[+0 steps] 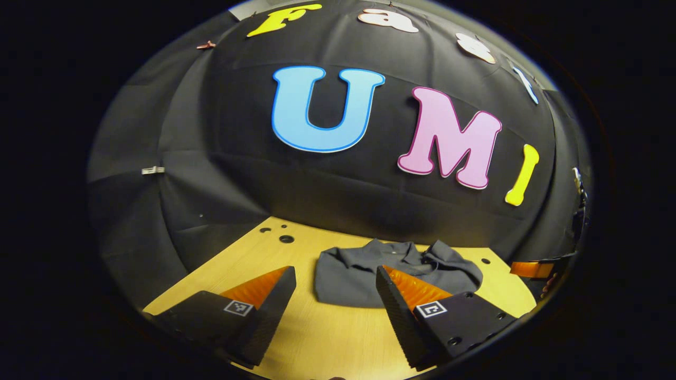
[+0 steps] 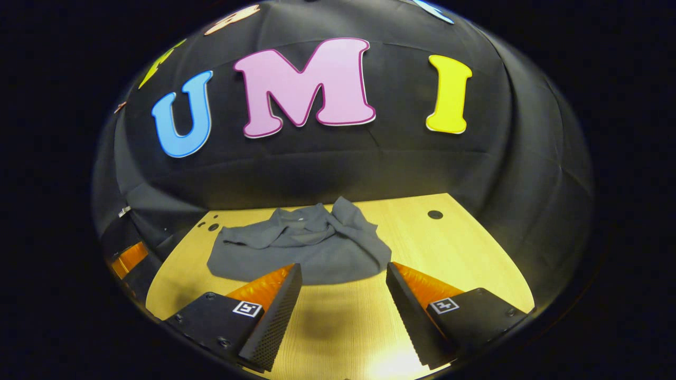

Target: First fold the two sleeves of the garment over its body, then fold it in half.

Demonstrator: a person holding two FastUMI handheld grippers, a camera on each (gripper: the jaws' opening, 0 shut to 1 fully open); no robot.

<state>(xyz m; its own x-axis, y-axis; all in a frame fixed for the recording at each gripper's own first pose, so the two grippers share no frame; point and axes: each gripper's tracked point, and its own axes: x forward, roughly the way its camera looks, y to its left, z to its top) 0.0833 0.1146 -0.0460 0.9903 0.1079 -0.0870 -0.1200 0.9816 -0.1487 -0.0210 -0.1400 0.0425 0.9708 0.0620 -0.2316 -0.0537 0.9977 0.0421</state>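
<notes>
A dark grey garment (image 1: 364,274) lies in a folded bundle on the wooden table (image 1: 327,338), collar toward the back wall. In the left gripper view my left gripper (image 1: 335,285) is open above the table, its right finger overlapping the garment's front edge in the picture. In the right gripper view the garment (image 2: 301,248) shows crumpled sleeves piled over its body, and my right gripper (image 2: 343,282) is open just short of its near edge, holding nothing. The other gripper (image 2: 127,258) shows at the left edge of the right gripper view, and another (image 1: 533,269) at the right edge of the left gripper view.
The table (image 2: 449,248) has small round holes near its back corners (image 2: 435,214) (image 1: 286,238). Black cloth walls close in right behind the table and on both sides. Bare wood lies in front of the garment.
</notes>
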